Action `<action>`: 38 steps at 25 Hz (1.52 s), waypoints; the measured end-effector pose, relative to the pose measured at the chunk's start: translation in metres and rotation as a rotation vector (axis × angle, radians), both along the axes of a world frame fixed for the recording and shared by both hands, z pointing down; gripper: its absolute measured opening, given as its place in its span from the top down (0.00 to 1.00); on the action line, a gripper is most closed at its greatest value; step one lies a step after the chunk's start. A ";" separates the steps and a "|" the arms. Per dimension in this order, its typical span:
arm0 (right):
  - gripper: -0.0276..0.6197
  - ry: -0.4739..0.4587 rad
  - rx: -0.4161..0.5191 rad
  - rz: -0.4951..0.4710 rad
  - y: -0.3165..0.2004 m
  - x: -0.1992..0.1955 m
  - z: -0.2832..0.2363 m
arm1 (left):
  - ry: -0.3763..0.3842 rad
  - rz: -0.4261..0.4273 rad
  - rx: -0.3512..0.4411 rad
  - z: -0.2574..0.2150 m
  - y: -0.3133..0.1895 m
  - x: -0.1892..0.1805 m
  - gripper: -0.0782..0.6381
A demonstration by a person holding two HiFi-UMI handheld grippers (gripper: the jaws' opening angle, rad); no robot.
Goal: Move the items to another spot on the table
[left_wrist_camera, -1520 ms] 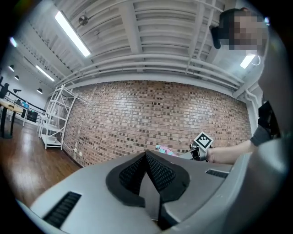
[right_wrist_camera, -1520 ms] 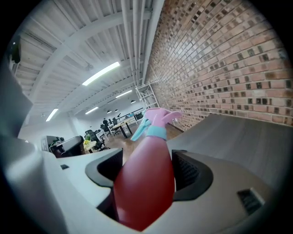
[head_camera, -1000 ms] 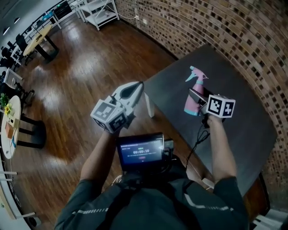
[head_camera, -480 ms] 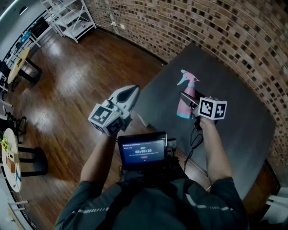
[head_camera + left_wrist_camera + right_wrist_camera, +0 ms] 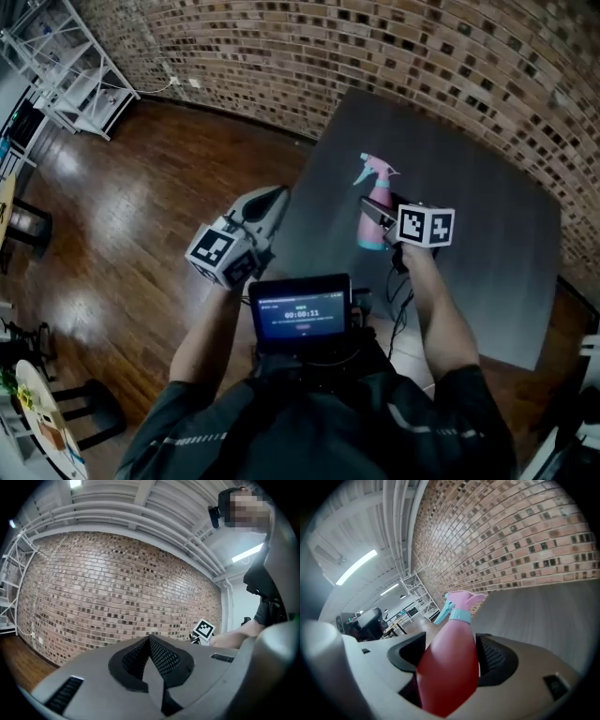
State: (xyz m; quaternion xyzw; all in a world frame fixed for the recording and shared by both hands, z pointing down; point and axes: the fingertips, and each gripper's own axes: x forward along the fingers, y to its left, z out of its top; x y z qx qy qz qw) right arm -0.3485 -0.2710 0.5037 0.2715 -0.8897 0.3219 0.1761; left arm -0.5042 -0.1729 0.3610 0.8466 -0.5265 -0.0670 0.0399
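**Spray bottle [image 5: 375, 208] pinched in right gripper [image 5: 378, 217]**

Head view: the pink bottle is gripped over the grey table [image 5: 487, 234], near its left edge. The left gripper [image 5: 274, 199] is held beside the table, above the wood floor [image 5: 141, 234].

Left gripper view: the jaws are pressed together on nothing, and a brick wall [image 5: 117, 592] is faced.

Right gripper view: the bottle's body [image 5: 449, 667] is squeezed between both pads, and a teal collar [image 5: 460, 615] and trigger are seen beyond.

A pink bottle [image 5: 373, 221] with a teal collar and trigger is clamped by its body between the right fingers [image 5: 497, 660]. Its spray head sticks out past their tips, over the grey bench [image 5: 487, 234].
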 end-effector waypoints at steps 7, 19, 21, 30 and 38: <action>0.43 0.053 -0.050 0.143 -0.028 -0.011 0.030 | -0.014 0.112 -0.014 0.007 -0.045 -0.035 0.90; 0.43 0.186 -0.219 0.256 -0.051 -0.021 0.126 | 0.009 0.221 -0.089 0.046 -0.086 -0.061 0.90; 0.43 0.200 -0.237 0.266 -0.053 -0.022 0.136 | 0.016 0.234 -0.102 0.051 -0.090 -0.062 0.90; 0.42 0.252 -0.301 0.300 -0.055 -0.016 0.170 | 0.025 0.285 -0.132 0.069 -0.102 -0.058 0.90; 0.42 0.282 -0.361 0.299 -0.037 -0.010 0.199 | 0.028 0.301 -0.145 0.076 -0.101 -0.052 0.90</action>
